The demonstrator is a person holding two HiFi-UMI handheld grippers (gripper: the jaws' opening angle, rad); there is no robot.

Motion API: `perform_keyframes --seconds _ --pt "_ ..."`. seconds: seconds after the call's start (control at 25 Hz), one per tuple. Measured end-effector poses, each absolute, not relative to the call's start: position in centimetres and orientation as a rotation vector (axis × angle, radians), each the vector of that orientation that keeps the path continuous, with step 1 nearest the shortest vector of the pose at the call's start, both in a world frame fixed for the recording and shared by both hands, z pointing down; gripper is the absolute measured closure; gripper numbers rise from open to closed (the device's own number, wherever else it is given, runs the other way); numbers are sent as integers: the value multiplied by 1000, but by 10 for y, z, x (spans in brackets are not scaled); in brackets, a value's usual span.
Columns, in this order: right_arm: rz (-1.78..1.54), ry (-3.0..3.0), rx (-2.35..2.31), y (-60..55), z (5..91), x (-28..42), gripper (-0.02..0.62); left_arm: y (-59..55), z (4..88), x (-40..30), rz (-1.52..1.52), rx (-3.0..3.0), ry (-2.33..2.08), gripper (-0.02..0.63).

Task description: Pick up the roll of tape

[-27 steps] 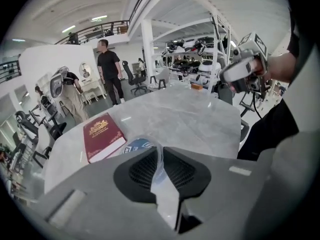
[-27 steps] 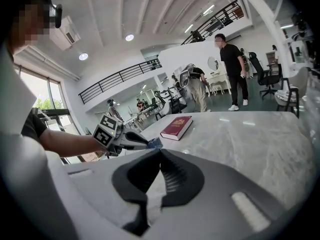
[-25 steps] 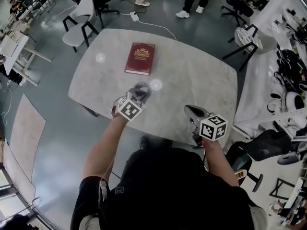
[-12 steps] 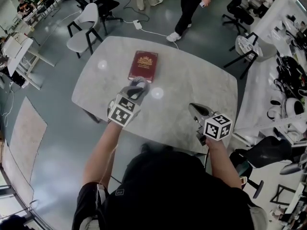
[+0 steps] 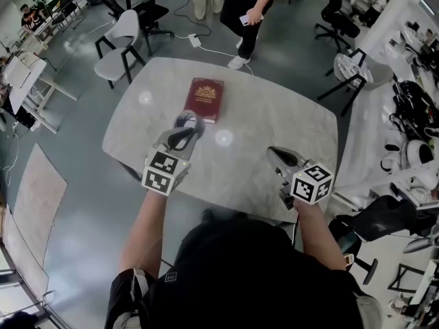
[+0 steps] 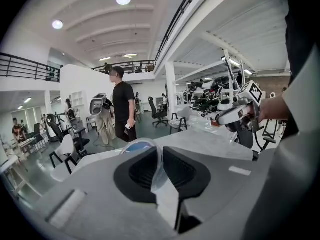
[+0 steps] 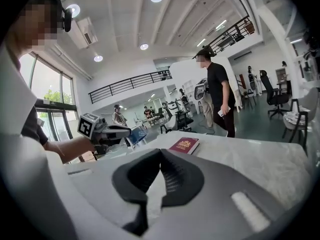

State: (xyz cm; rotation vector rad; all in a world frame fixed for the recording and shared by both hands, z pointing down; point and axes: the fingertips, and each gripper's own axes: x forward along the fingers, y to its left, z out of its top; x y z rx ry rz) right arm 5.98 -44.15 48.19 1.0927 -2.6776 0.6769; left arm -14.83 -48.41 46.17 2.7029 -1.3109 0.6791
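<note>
My left gripper (image 5: 185,125) hangs above the marble table (image 5: 274,108), shut on the roll of tape (image 5: 186,118), a clear ring with a blue inside. The roll of tape (image 6: 141,145) shows in the left gripper view as a thin clear band pinched between the dark pads of that gripper (image 6: 160,151). From the right gripper view, the left gripper (image 7: 127,130) carries the roll of tape (image 7: 137,134) in the air at left. My right gripper (image 5: 270,150) hovers over the table's near right part, shut with nothing in it; its pads meet at the tips (image 7: 159,154).
A red book (image 5: 204,99) lies flat on the table beyond the left gripper. A person (image 5: 247,12) stands at the table's far edge. White and black chairs (image 5: 120,40) stand far left, and a cluttered bench (image 5: 411,101) runs along the right.
The left gripper has risen off the table with the tape roll and come nearer to me. The right gripper has lifted a little. The standing person has walked closer to the table.
</note>
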Motion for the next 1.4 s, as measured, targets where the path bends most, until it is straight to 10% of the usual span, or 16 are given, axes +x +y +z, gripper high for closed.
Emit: perform_keyframes --seconds 1.4 --pt "844 -2559 1147 -400 533 88 592 -419 741 -96 1578 2521 -768 543"
